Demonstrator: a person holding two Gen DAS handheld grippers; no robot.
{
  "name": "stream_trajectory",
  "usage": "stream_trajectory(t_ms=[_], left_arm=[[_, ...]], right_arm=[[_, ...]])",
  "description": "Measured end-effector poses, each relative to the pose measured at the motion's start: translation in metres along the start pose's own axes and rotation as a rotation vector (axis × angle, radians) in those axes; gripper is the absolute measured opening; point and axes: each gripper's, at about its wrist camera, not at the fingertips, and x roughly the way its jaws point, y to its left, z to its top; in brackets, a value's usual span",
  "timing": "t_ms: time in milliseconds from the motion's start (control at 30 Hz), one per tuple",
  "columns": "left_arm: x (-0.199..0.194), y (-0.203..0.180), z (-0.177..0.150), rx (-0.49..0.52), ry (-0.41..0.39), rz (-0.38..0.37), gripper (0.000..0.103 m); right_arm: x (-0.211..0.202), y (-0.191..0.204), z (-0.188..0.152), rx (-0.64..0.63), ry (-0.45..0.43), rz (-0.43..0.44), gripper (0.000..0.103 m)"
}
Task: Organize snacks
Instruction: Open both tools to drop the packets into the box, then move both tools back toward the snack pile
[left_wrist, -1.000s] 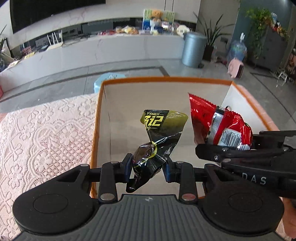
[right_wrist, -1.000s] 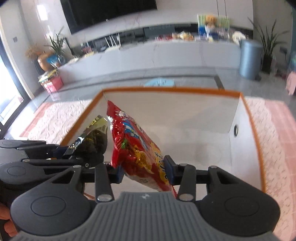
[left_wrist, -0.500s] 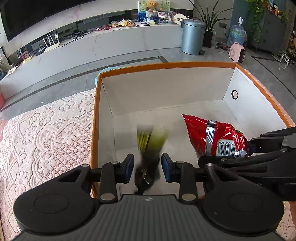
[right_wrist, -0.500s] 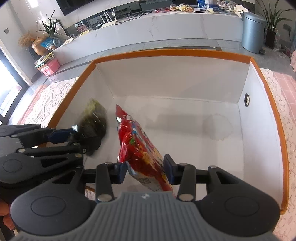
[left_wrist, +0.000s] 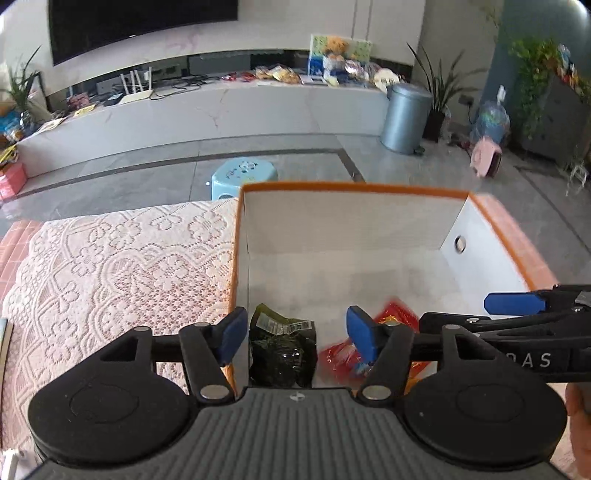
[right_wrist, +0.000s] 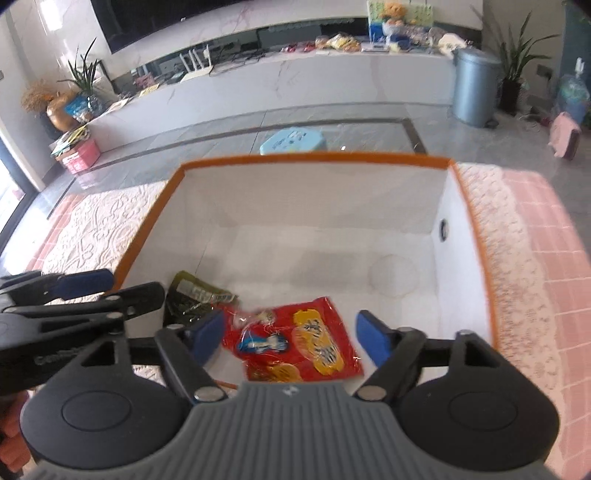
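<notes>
Now both snack packets lie in the orange-rimmed box.
From the left wrist, our left gripper (left_wrist: 293, 332) hangs released above the dark green packet (left_wrist: 282, 350) on the box (left_wrist: 351, 186) floor; we should lift straight up, clear of the rim. From the right wrist, our right gripper (right_wrist: 290, 339) gapes empty over the red packet (right_wrist: 295, 341), beside the green one; the left claw crowds close.

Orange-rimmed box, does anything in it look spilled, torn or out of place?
Nothing stands out. The dark green packet and red packet lie loose and unopened on the floor of the box, their edges overlapping slightly.
</notes>
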Motion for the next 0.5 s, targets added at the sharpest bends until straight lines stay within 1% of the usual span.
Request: stream_trajectory(t_ms=[67, 133, 367, 500], left_arm=[[-0.014, 0.001, -0.001, -0.023, -0.029, -0.008, 0.077], [-0.028, -0.001, -0.004, -0.024, -0.055, -0.013, 0.082], [-0.078, -0.017, -0.021, 0.002, -0.153, -0.03, 0.083], [-0.106, -0.022, -0.031, 0.005, -0.193, -0.062, 0.085]], right_arm=[[-0.014, -0.001, 0.001, 0.005, -0.019, 0.008, 0.081], [-0.03, 0.0, 0.0, 0.007, -0.045, 0.008, 0.085], [-0.087, 0.0, -0.015, 0.007, -0.122, 0.008, 0.09], [-0.12, 0.001, -0.032, 0.017, -0.157, 0.022, 0.093]])
